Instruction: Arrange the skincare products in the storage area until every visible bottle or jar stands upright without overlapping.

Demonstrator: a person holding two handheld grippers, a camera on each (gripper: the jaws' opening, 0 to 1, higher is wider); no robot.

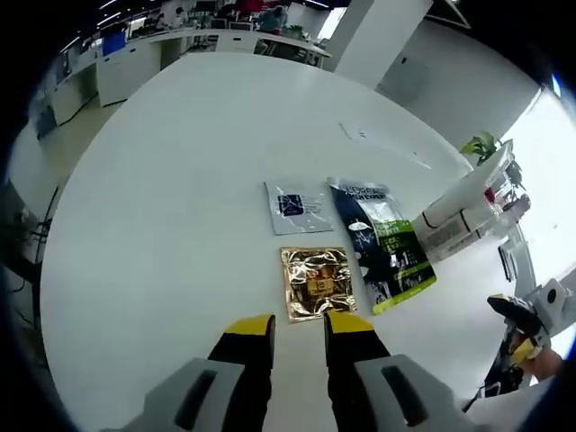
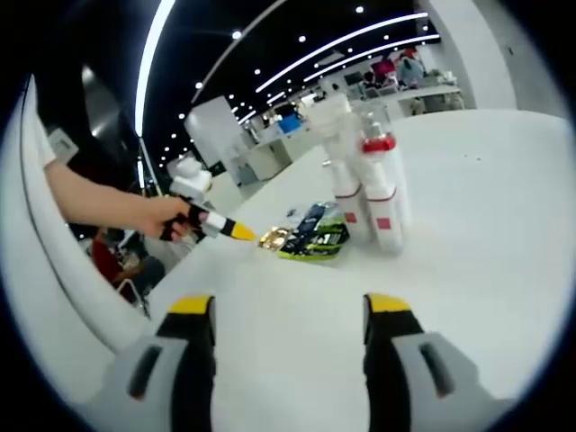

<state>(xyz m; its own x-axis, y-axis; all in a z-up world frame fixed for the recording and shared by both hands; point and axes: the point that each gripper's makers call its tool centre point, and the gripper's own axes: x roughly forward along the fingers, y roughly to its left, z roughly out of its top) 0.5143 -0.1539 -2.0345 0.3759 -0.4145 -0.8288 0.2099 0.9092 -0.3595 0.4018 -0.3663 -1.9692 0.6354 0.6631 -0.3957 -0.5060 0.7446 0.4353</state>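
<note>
Here, the left gripper (image 1: 299, 326), jaws slightly apart, hovers beside a gold sachet (image 1: 315, 282); the right gripper (image 2: 290, 306), jaws wide, faces upright white bottles (image 2: 371, 184).

We see three flat packets lying on the table just ahead of the left gripper's jaws: a gold packet (image 1: 316, 283) closest, a white packet (image 1: 298, 207) beyond it, and a long dark packet with green (image 1: 382, 245) on the right. Ahead of the right gripper stand white bottles (image 2: 367, 180) close together, maybe three, upright.
</note>
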